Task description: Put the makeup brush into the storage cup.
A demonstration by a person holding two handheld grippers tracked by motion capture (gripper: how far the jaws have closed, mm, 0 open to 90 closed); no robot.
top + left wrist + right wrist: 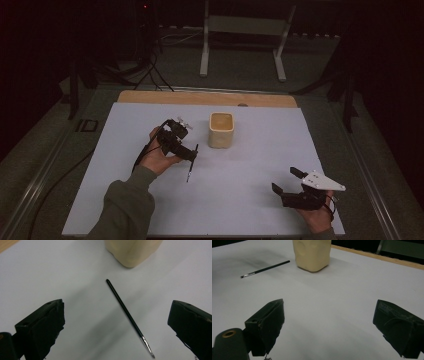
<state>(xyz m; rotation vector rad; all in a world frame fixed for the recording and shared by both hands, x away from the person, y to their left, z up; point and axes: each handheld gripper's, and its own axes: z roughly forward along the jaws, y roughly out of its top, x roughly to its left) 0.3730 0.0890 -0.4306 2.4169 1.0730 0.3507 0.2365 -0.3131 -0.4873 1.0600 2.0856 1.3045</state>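
While the left gripper (192, 150) hovers over the middle of the desk (125, 150), its jaws stand wide apart with nothing between them, and in the left gripper view the thin black paintbrush (128, 315) lies flat on the white surface in the gap below them, touched by neither jaw. That brush (192, 162) rests near the centre of the desk, slanted, with its plain handle end toward the far edge and its metal ferrule and small bristle tip toward the near edge. Just beyond the handle end, apart from it, stands a cream-coloured square cup (221, 130), upright and open at the top, somewhat closer to the far edge than to the near one. The right gripper (287, 182) sits low by the near right corner of the desk, held in the person's right hand (316, 215), its jaws also spread wide and empty; in the right gripper view the brush (265, 269) and the cup (312, 253) lie well ahead of it, far from its jaws
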